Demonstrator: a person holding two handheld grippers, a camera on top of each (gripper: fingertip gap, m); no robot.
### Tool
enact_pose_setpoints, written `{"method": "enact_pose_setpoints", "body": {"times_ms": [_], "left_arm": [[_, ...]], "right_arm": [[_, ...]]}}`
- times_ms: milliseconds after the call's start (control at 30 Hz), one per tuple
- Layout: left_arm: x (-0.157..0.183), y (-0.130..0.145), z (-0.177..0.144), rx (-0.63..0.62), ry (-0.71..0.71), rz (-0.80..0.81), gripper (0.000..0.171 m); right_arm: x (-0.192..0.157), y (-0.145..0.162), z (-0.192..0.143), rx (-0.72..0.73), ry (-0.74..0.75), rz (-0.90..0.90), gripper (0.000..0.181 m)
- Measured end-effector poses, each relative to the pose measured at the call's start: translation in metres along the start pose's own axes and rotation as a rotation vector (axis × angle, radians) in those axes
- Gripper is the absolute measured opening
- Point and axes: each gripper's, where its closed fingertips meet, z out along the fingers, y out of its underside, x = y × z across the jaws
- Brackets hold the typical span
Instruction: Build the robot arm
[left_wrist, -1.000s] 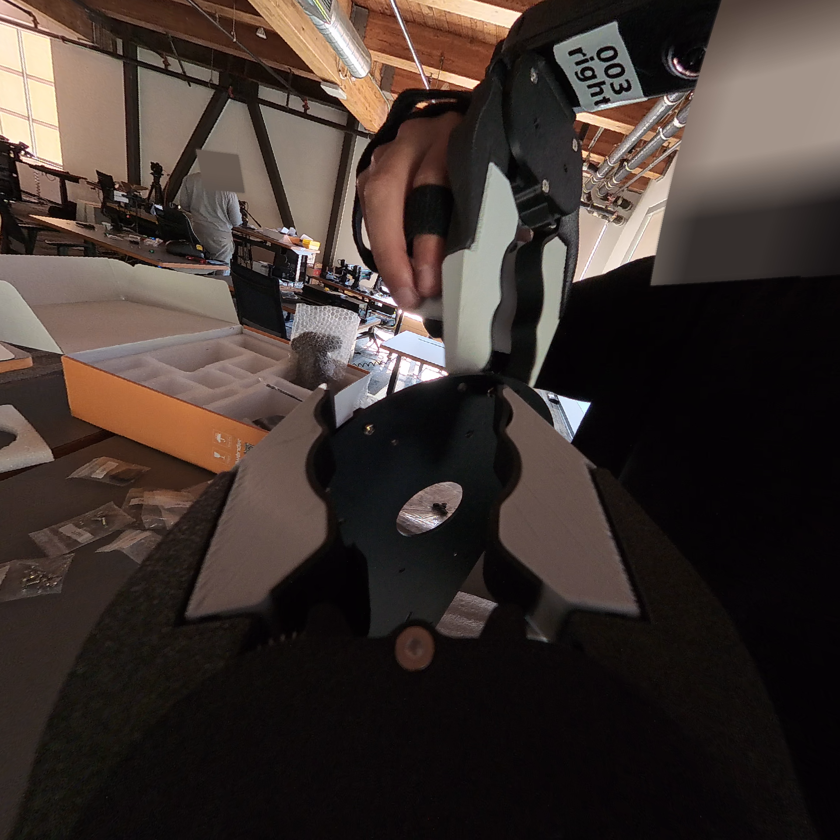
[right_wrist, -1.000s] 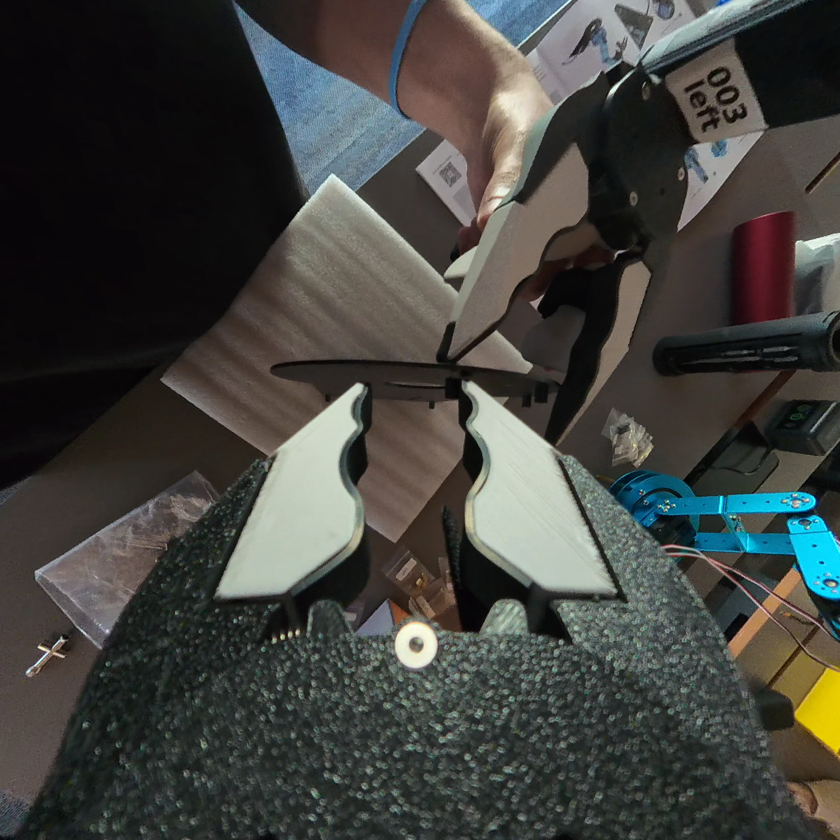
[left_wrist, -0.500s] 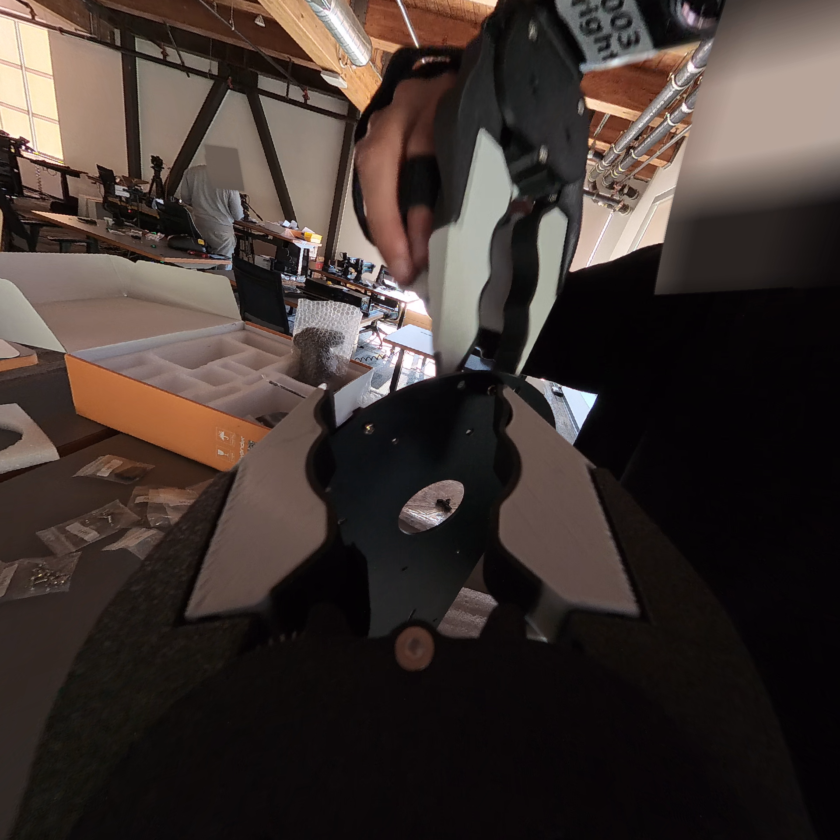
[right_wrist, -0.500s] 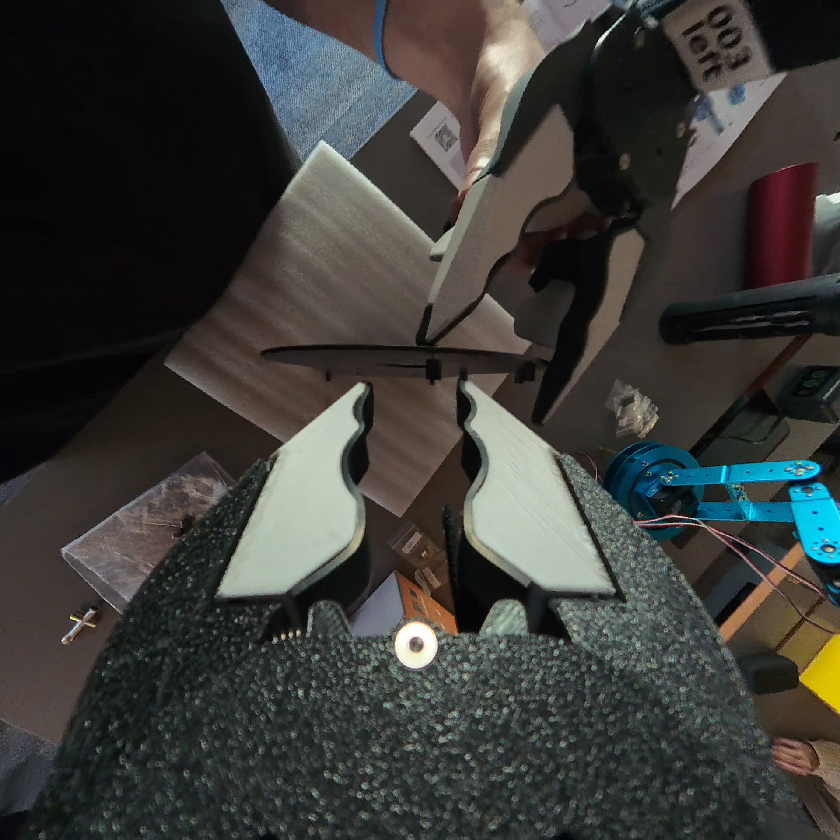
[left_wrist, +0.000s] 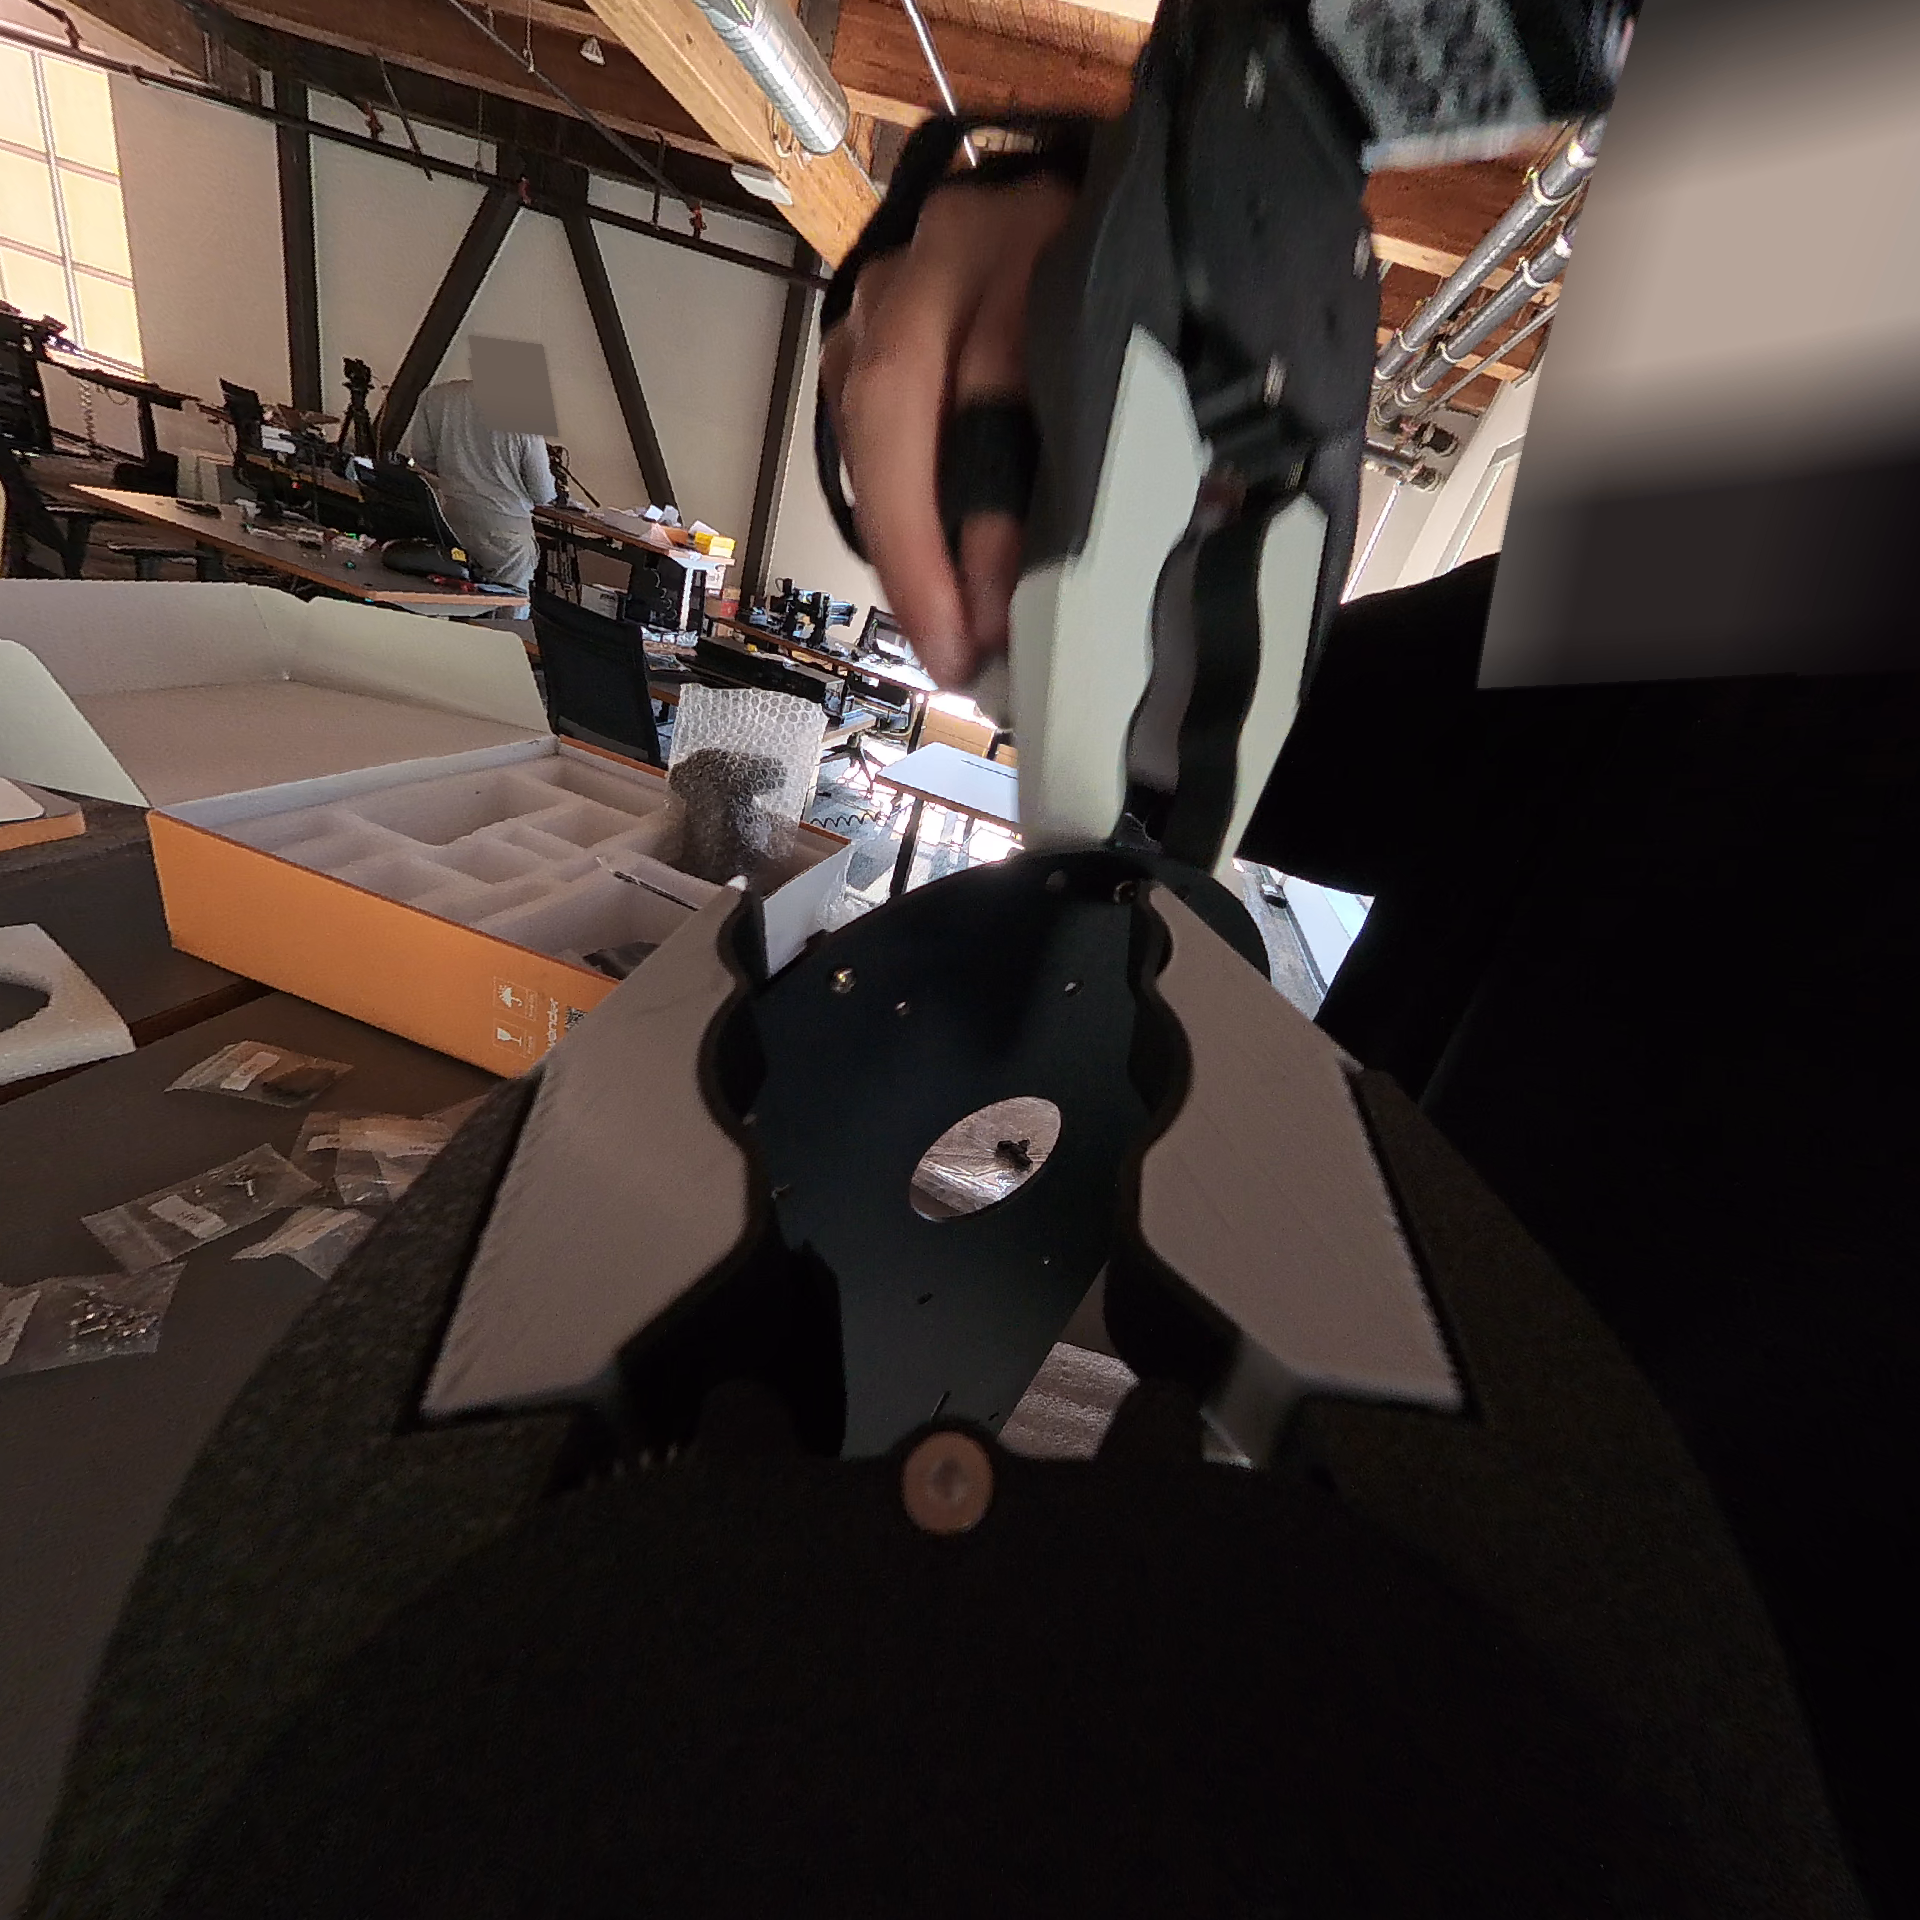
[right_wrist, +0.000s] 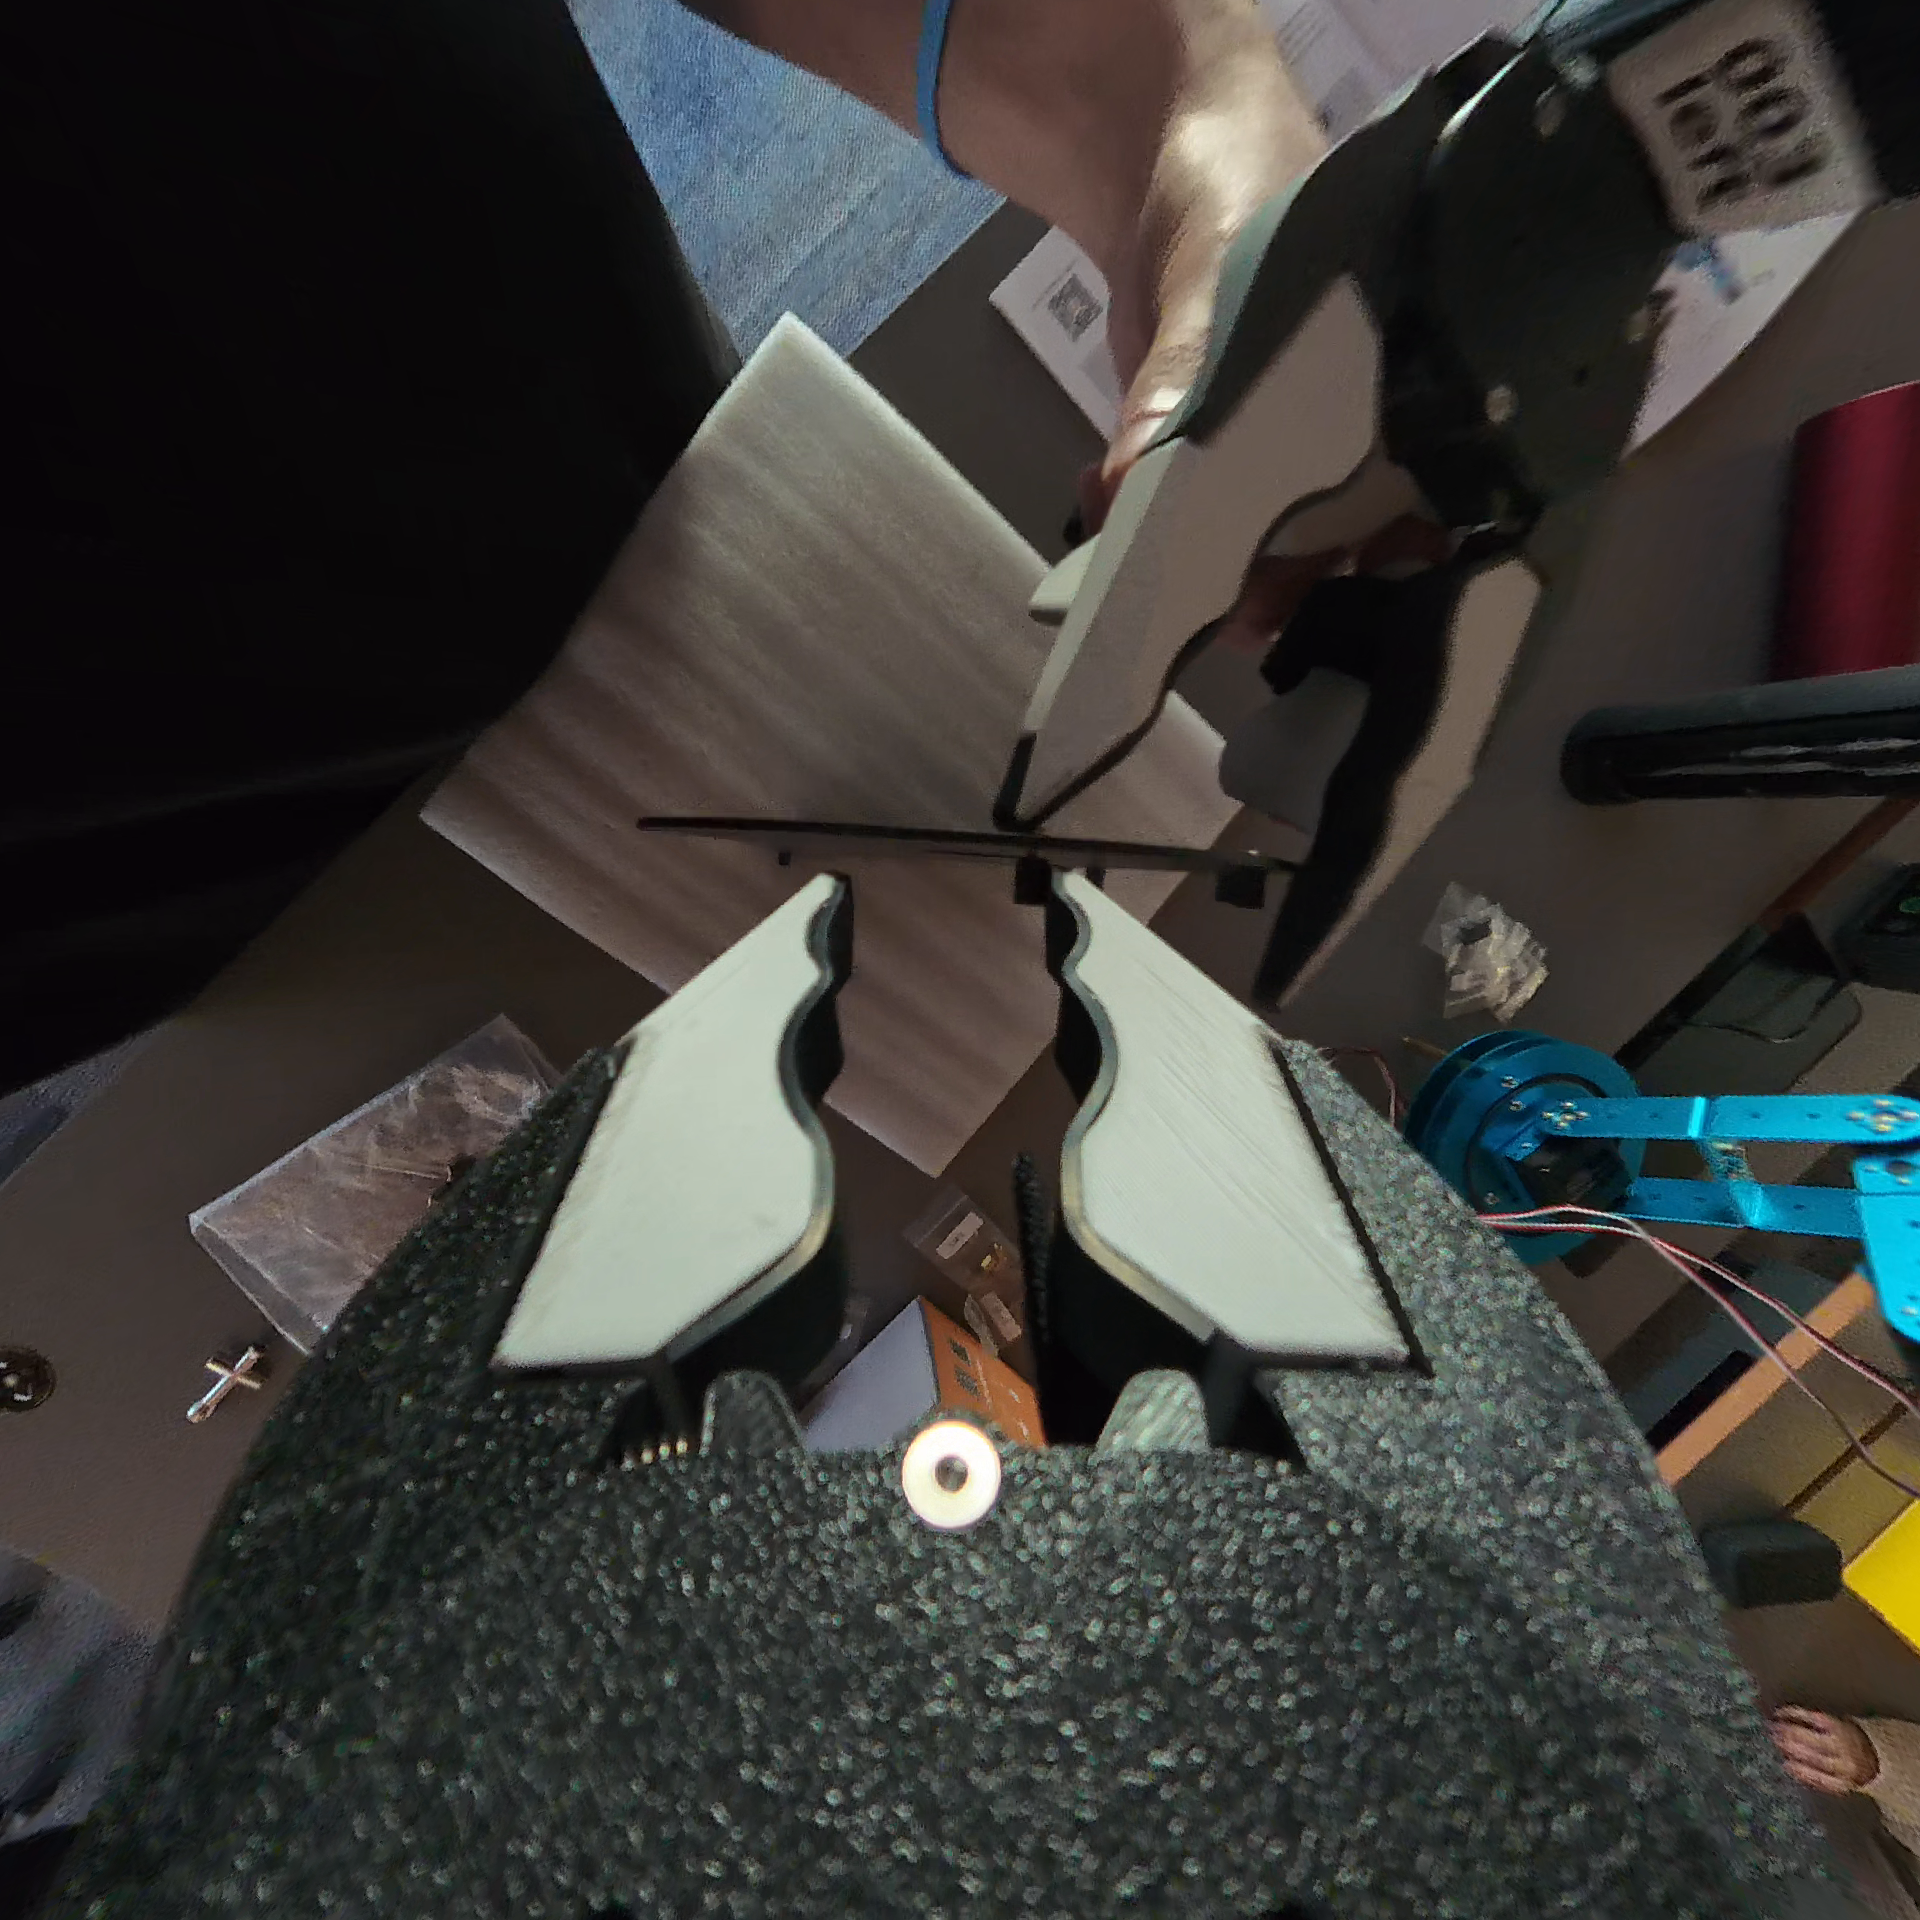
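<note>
My left gripper (left_wrist: 945, 899) is shut on a flat black plate (left_wrist: 935, 1039) with a round hole, holding it by its side edges above the table. In the right wrist view the plate (right_wrist: 831, 834) shows edge-on as a thin line, with the left gripper (right_wrist: 1143, 899) reaching in from the upper right. My right gripper (right_wrist: 951, 883) is open, its tips just short of the plate's edge. A small black stud (right_wrist: 1029, 883) under the plate sits by its right finger. In the left wrist view the right gripper (left_wrist: 1143, 847) comes down onto the plate's far edge.
An open orange box (left_wrist: 343, 935) with a white foam insert and a bubble-wrapped part (left_wrist: 738, 790) stands at the left. Small bags of screws (left_wrist: 197, 1216) lie on the dark table. A white foam sheet (right_wrist: 810, 644), blue arm parts (right_wrist: 1558, 1143) and a red cylinder (right_wrist: 1860, 540) lie below.
The right gripper has swung about above the plate's far edge, tips staying there. The plate now shows thinner, more edge-on, in the right wrist view. The left gripper keeps its hold.
</note>
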Motion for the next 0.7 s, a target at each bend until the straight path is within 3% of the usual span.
{"method": "enact_pose_setpoints", "body": {"times_ms": [133,300,500,700], "left_arm": [[0.000,0.000,0.000,-0.005,-0.005,0.002,0.069],[0.000,0.001,-0.001,-0.011,-0.005,0.001,0.069],[0.001,0.000,-0.002,-0.008,-0.006,-0.001,0.069],[0.001,0.001,-0.002,-0.010,-0.008,0.001,0.069]], "right_arm": [[0.000,0.010,0.019,-0.046,-0.032,0.020,0.039],[0.004,-0.001,-0.009,-0.001,0.012,0.009,0.035],[-0.002,0.009,0.022,-0.060,-0.048,0.015,0.037],[0.005,-0.003,-0.012,-0.022,0.019,0.010,0.034]]}}
